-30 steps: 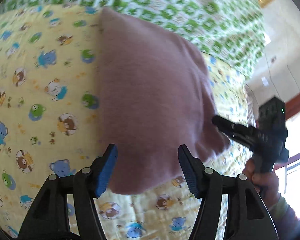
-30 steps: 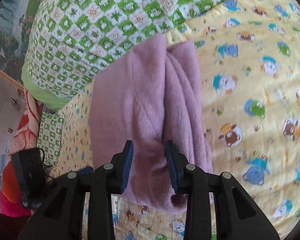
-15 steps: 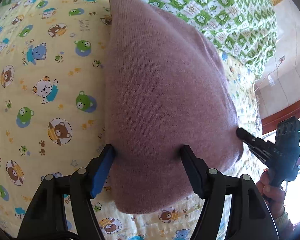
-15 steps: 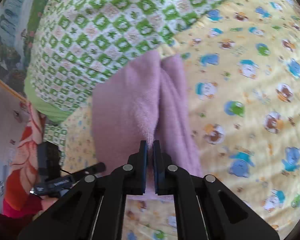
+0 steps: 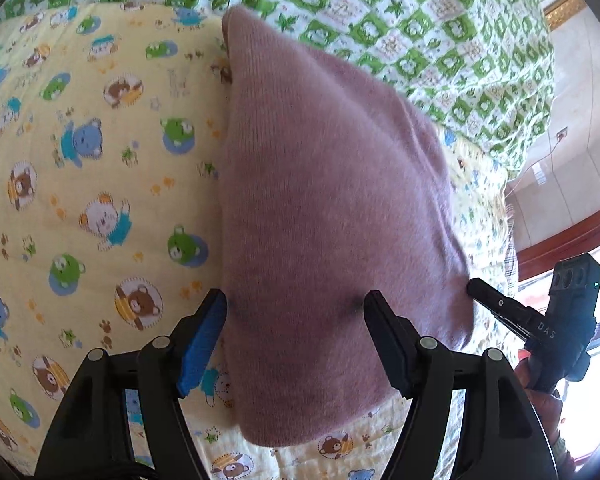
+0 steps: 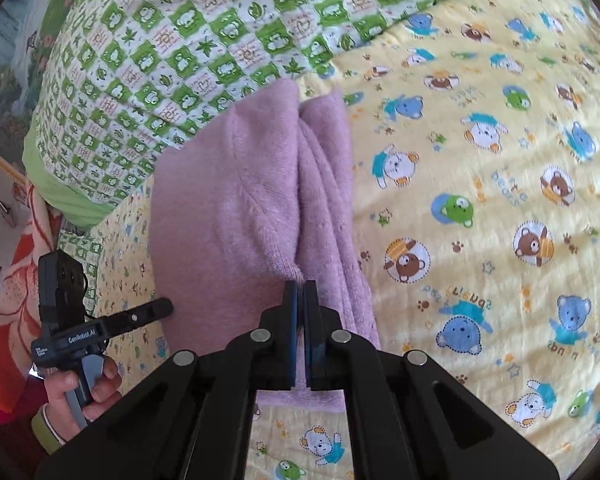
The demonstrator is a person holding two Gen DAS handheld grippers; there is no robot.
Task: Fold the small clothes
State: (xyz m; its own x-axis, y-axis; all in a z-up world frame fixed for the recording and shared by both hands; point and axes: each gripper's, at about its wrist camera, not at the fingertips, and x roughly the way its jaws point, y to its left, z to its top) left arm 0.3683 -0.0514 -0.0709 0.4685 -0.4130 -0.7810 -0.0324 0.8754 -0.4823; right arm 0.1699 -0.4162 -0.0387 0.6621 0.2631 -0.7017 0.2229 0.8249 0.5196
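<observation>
**Pink knit folded on bed, R tool pinched shut at its fold**

I've got the pink knit garment (image 5: 332, 240) lying folded on the yellow bear-print sheet (image 5: 100, 200) of the bed, far end up against the green checked quilt (image 5: 420, 20). From the R side I see it doubled lengthwise, two layers meeting along a crease down the middle.

L tool (image 5: 296, 312): fingers spread wide over the near part of the garment, one pad at the garment's left edge, the other over its middle. Blue pad (image 5: 204, 340) sits just beside the knit edge; can't tell if either pad actually presses the cloth.

R tool (image 6: 300, 292): fingers pressed together, tips right at the near end of the crease. Whether a bit of knit is nipped betw. them I can't tell; the tips cover that spot.

In L view the R tool pokes at the garment's right edge, tips touching or just beside it. In R view the L tool sits near the opposite edge, w/ the person's hand (image 6: 80, 388) around its handle.
</observation>
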